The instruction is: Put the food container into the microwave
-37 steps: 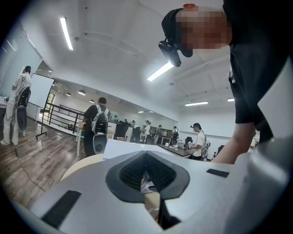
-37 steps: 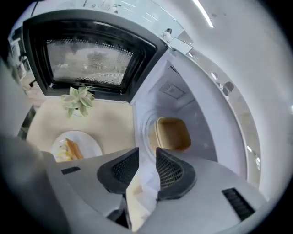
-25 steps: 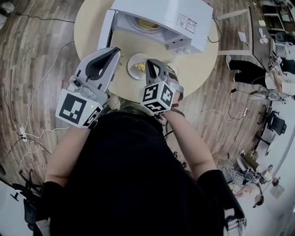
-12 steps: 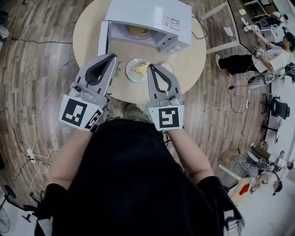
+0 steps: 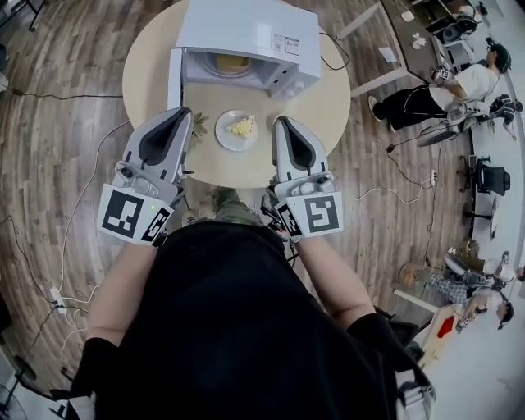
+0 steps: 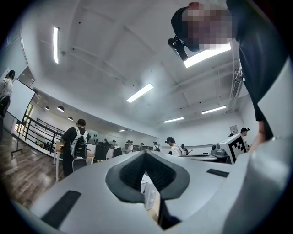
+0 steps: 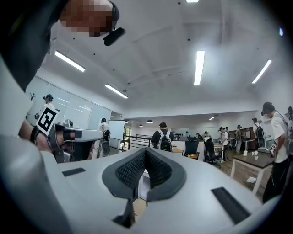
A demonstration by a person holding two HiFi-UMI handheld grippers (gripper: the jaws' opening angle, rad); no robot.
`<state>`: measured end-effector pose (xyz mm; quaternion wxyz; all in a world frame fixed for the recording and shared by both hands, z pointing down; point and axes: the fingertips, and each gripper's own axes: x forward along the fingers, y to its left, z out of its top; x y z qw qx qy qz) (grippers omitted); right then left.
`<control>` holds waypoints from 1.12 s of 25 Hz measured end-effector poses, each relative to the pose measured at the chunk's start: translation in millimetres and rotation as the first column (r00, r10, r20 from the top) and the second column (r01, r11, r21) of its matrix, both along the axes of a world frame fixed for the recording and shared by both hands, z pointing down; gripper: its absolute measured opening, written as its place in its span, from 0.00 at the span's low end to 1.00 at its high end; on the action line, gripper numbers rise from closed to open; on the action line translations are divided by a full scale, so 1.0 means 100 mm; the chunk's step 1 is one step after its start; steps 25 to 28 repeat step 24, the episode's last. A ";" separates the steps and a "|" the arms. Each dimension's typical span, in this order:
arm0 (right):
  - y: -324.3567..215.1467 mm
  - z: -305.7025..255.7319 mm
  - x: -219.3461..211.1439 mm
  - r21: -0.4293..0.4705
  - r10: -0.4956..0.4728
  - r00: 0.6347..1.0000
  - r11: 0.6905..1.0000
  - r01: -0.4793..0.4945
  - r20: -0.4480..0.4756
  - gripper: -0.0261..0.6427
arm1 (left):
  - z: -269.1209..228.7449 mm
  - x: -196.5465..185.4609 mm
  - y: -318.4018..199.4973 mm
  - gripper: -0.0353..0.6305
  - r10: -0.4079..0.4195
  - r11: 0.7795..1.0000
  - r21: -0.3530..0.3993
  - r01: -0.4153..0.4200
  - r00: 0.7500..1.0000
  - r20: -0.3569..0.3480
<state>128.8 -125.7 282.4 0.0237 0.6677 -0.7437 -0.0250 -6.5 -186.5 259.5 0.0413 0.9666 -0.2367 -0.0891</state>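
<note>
Left gripper and right gripper, jaws together and empty, hang near the food container; the open microwave has a roof that hides most of its cavity.

Microwave rear cut by top edge; cavity contents indistinct (yellowish patch). Food container contents too small to tell. Tabletop near rim behind left claw, right claw.

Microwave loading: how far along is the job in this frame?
Done: the microwave has its door open, with something yellowish inside. In hand: nothing; the left gripper and right gripper are shut and empty. Left: the dish of yellow food sits on the round table in front, not yet loaded.
</note>
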 end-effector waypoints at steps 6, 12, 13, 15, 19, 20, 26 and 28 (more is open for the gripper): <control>0.19 0.01 0.03 -0.006 0.027 0.999 1.000 -0.026 0.036 0.06 | -0.08 0.08 0.10 0.08 0.046 0.999 0.006 -0.045 0.999 -0.024; 0.34 0.08 0.11 -0.021 0.063 0.996 0.998 -0.062 0.057 0.06 | -0.12 0.10 0.16 0.08 0.066 0.998 0.012 -0.065 0.997 -0.033; 0.35 0.09 0.11 -0.022 0.069 0.996 0.997 -0.067 0.063 0.06 | -0.11 0.10 0.16 0.08 0.067 0.998 0.011 -0.067 0.997 -0.033; 0.36 0.09 0.12 -0.021 0.076 0.995 0.997 -0.074 0.068 0.06 | -0.10 0.10 0.18 0.08 0.071 0.997 0.009 -0.071 0.997 -0.033; 0.39 0.10 0.09 -0.023 0.075 0.995 0.997 -0.074 0.063 0.06 | -0.09 0.10 0.23 0.08 0.081 0.997 0.004 -0.081 0.996 -0.032; 0.40 0.10 0.09 -0.026 0.076 0.995 0.997 -0.074 0.067 0.06 | -0.09 0.11 0.24 0.08 0.083 0.997 0.004 -0.083 0.996 -0.032; 0.45 0.10 0.12 -0.031 0.083 0.994 0.996 -0.081 0.071 0.06 | -0.13 0.14 0.29 0.08 0.091 0.996 0.009 -0.091 0.995 -0.039; 0.45 0.10 0.12 -0.031 0.083 0.994 0.996 -0.081 0.071 0.06 | -0.13 0.14 0.29 0.08 0.091 0.996 0.009 -0.091 0.995 -0.039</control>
